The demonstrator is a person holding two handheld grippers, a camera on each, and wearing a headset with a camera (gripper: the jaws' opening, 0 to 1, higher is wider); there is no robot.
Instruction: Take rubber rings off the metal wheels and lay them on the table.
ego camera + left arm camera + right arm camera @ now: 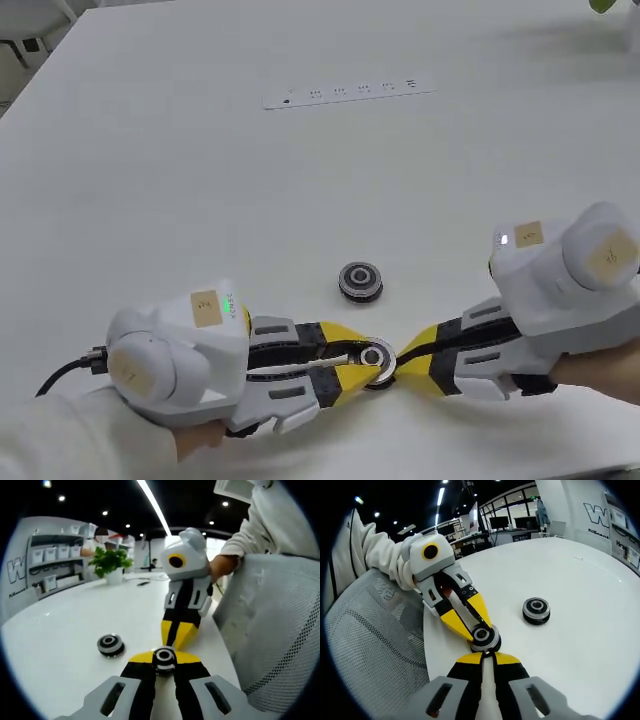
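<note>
A small metal wheel (pixel 375 356) with a black rubber ring sits just above the white table (pixel 200 180), near its front edge. My left gripper (pixel 370 358) is shut on this wheel (pixel 164 660), one jaw on each side. From the right, my right gripper (pixel 401 363) points at the same wheel (pixel 485 636). Its jaws are together, with the tips (pixel 484 655) pinched at the rubber rim. In the left gripper view the right gripper (pixel 178 636) comes down from above. A second ringed wheel (pixel 360 281) lies flat on the table beyond them (pixel 110 644) (pixel 536 610).
A white power strip (pixel 348 92) lies far back on the table. A grey mesh chair (pixel 270 630) (pixel 375 630) stands close to the table's front edge. A potted plant (pixel 110 562) sits at the table's far end.
</note>
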